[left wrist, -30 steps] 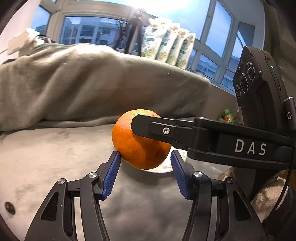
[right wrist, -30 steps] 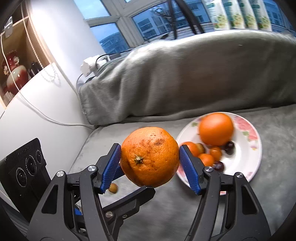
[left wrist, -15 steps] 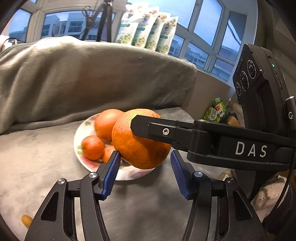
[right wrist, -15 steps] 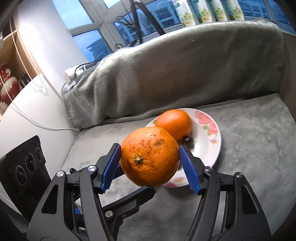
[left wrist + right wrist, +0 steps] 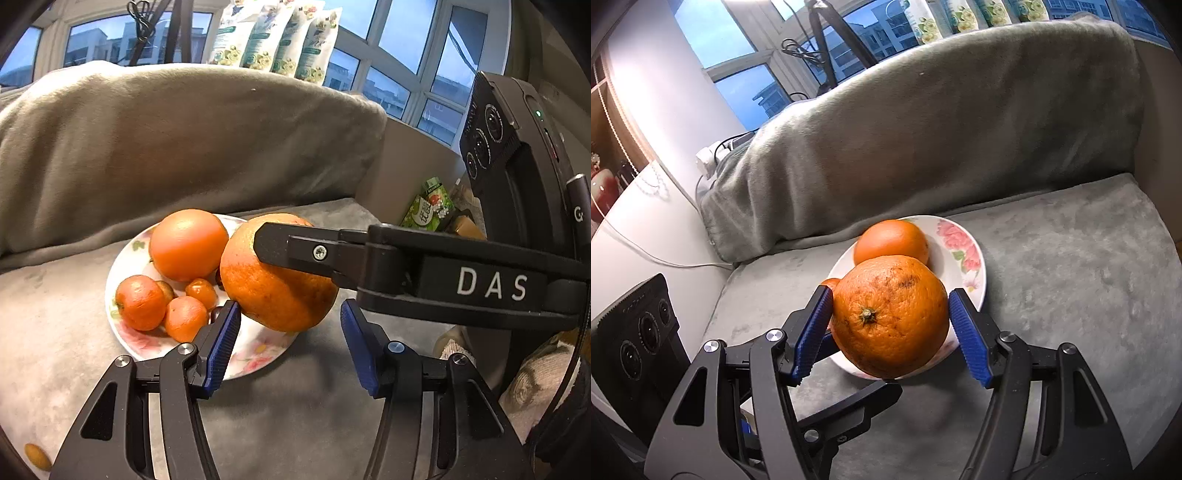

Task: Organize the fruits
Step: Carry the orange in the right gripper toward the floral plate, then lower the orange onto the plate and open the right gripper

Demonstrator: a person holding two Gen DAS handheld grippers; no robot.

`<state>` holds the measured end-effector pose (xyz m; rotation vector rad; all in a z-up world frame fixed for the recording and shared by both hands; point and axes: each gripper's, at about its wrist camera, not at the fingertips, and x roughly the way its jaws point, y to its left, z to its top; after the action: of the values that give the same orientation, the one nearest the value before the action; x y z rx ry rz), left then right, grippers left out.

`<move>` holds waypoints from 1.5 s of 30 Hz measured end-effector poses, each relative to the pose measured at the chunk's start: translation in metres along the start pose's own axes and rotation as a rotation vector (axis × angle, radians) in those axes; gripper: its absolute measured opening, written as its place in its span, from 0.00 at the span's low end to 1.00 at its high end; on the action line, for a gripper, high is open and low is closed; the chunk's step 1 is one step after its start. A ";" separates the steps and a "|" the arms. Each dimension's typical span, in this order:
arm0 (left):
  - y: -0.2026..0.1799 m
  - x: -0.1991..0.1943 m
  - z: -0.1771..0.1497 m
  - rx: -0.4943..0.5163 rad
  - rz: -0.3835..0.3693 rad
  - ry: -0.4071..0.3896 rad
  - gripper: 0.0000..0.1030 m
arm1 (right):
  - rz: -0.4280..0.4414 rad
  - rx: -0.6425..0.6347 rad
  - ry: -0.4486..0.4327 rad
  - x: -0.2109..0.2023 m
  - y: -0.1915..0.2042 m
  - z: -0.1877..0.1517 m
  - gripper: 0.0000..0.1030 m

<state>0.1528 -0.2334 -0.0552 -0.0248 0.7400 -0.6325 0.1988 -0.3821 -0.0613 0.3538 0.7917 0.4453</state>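
My right gripper is shut on a large orange, held above the near rim of a white floral plate. In the left wrist view the same orange shows with the right gripper's finger across it, over the plate. The plate holds another large orange, several small tangerines and dark small fruits. My left gripper is open and empty, just below and in front of the held orange.
The plate sits on a grey cushioned seat with a grey blanket behind. A small orange fruit lies on the seat at bottom left. A green snack packet stands at the right, past the seat's edge.
Both grippers have moved right toward the plate with the orange; the plate and its fruits are now close under the held orange. Left gripper stayed open.
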 end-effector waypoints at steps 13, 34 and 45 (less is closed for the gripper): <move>-0.006 0.022 0.002 0.016 -0.007 0.039 0.54 | -0.019 0.030 0.018 0.012 -0.020 0.004 0.66; 0.006 0.018 0.003 0.015 0.024 0.044 0.49 | -0.025 0.037 0.028 0.016 -0.019 0.009 0.65; 0.011 0.008 -0.002 0.012 0.028 0.061 0.49 | -0.033 0.068 0.028 0.014 -0.027 0.004 0.65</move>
<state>0.1620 -0.2284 -0.0649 0.0163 0.7943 -0.6137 0.2170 -0.3986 -0.0792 0.3978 0.8399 0.3943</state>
